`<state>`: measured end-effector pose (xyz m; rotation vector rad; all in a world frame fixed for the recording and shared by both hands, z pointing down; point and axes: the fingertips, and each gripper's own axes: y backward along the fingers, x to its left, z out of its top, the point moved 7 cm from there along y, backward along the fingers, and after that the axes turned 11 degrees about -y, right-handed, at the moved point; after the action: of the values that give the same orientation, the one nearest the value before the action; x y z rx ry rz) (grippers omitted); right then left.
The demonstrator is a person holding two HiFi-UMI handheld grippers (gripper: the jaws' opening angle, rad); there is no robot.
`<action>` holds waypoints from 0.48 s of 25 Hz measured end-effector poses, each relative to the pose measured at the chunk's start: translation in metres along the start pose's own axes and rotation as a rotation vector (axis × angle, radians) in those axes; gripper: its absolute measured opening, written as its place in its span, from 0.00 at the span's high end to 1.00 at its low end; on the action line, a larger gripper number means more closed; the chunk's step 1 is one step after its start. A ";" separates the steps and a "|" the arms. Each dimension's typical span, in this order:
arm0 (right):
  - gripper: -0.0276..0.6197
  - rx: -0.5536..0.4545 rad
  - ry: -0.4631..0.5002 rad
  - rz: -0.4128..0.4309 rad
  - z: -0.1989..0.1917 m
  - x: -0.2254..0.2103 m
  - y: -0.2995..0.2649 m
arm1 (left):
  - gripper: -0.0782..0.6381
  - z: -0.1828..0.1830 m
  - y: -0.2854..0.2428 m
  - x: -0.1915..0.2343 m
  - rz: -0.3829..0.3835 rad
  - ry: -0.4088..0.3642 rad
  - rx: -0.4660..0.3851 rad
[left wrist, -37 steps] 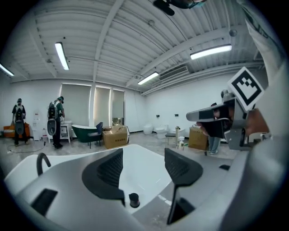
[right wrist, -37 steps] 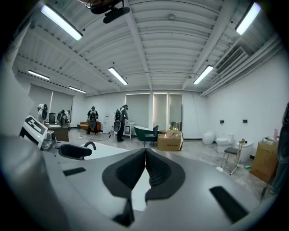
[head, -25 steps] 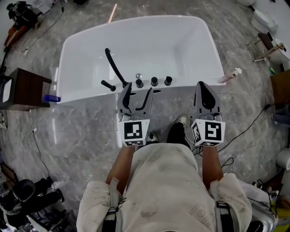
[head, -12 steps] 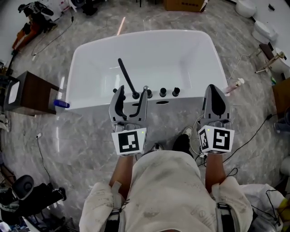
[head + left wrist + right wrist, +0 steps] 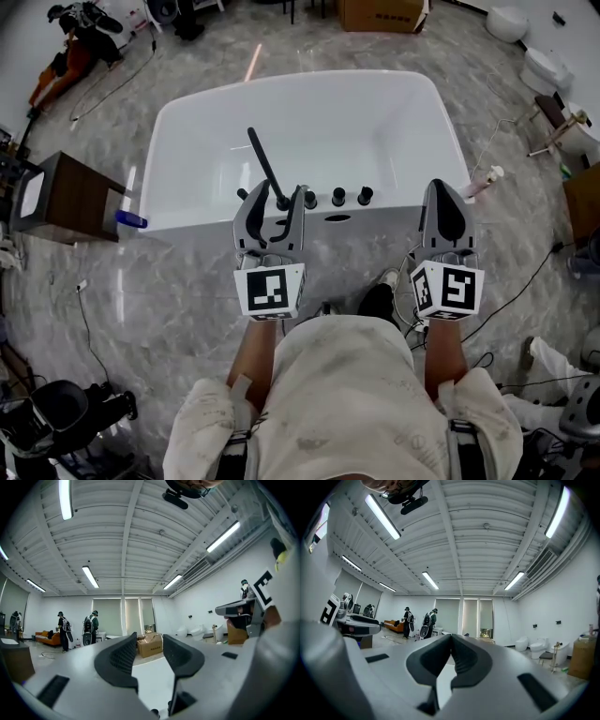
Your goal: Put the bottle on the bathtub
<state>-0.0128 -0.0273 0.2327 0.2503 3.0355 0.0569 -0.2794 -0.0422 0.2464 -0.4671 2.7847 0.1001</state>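
The white bathtub (image 5: 187, 122) fills the middle of the head view, with a black tap (image 5: 265, 169) and black knobs (image 5: 337, 197) on its near rim. A pink bottle with a white pump (image 5: 480, 179) lies by the tub's near right corner; I cannot tell whether it rests on the rim or the floor. My left gripper (image 5: 277, 195) (image 5: 150, 641) hovers level over the near rim by the tap. It is open, its jaws have just been closing, and nothing is between them. My right gripper (image 5: 445, 186) (image 5: 451, 637) is shut and empty, left of the bottle.
A dark wooden cabinet (image 5: 70, 197) stands left of the tub, with a blue object (image 5: 131, 220) beside it. A cardboard box (image 5: 380, 14) sits beyond the tub, toilets (image 5: 548, 61) at the right. Cables cross the marble floor. Several people (image 5: 91, 627) stand far off.
Both grippers have risen to a level pose at the tub's near rim. The left jaws stand closer together than before. The right jaws stayed shut.
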 end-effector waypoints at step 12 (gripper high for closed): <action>0.98 0.010 0.011 -0.002 0.004 -0.003 0.005 | 0.88 0.010 0.004 -0.014 -0.033 0.022 -0.044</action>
<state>-0.0087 -0.0224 0.2289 0.2485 3.0472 0.0428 -0.2648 -0.0328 0.2412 -0.5284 2.7999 0.1492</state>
